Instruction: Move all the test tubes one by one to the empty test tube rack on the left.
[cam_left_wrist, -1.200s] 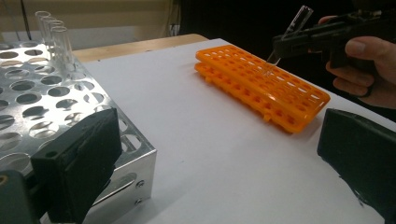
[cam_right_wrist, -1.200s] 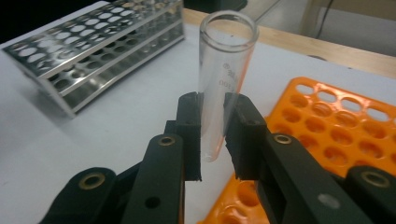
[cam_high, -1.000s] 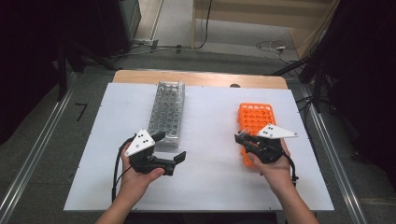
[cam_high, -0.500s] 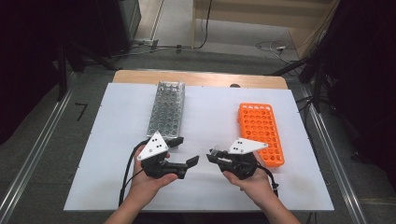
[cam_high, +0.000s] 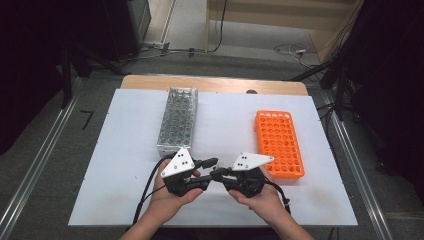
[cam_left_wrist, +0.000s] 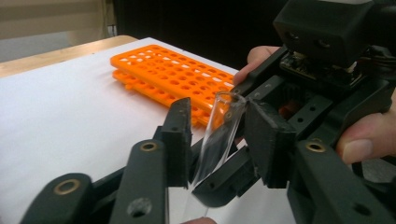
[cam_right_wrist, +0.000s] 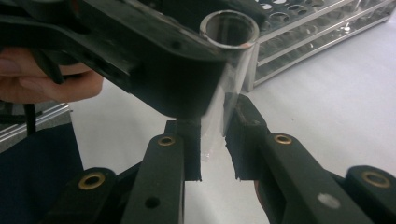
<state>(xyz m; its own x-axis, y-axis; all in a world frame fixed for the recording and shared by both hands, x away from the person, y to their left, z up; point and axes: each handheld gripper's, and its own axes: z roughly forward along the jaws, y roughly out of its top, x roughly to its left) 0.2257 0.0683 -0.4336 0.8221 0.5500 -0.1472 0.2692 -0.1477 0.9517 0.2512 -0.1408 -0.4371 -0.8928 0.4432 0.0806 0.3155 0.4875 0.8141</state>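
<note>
Your left gripper (cam_high: 212, 162) and right gripper (cam_high: 216, 175) both clamp one glass test tube (cam_left_wrist: 219, 133), left jaws just closing.
Two racks in the upper frame: clear rack (cam_high: 177, 120), orange rack (cam_high: 280, 142); bare white tabletop (cam_high: 225, 120) lies between.

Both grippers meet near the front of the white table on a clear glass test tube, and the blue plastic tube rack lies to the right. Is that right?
Only the colour is wrong: the plastic tube rack to the right is orange, as the high view shows. The rest stands: the left gripper and the right gripper meet on the clear glass test tube near the white table's front.

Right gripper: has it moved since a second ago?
Yes. The right gripper has left the orange rack and now sits left of it, meeting the left gripper.
</note>
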